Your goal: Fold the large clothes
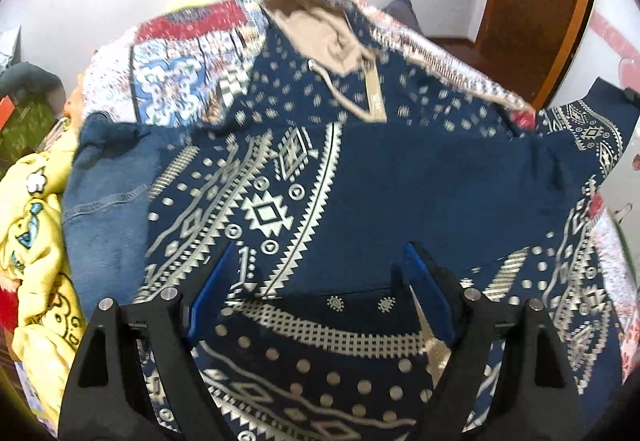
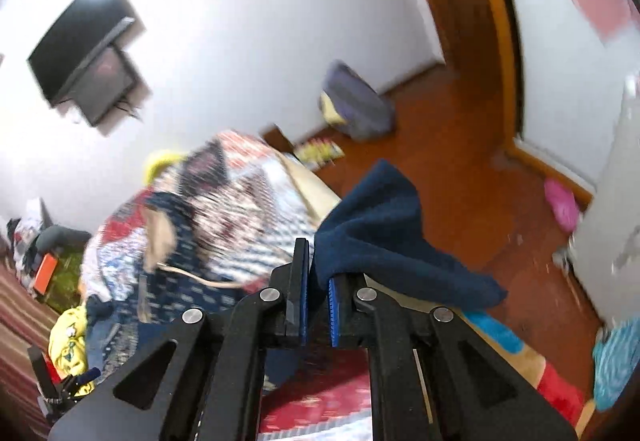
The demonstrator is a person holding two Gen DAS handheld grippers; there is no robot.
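Note:
A navy hoodie (image 1: 360, 177) with a cream geometric print lies spread on the quilted bed (image 1: 176, 81), its beige-lined hood (image 1: 320, 33) at the far end. My left gripper (image 1: 320, 273) is open and hovers just above the hoodie's lower body, holding nothing. My right gripper (image 2: 318, 293) is shut on a navy sleeve end (image 2: 384, 225) and holds it lifted beside the bed's right edge; the hoodie's body (image 2: 180, 233) shows blurred to the left.
Blue jeans (image 1: 104, 209) and a yellow printed garment (image 1: 36, 241) lie at the bed's left. A wooden door (image 1: 536, 1) and wood floor (image 2: 460, 161) lie to the right, with a grey bag (image 2: 356, 101) against the wall. A wall TV (image 2: 80, 53) hangs opposite.

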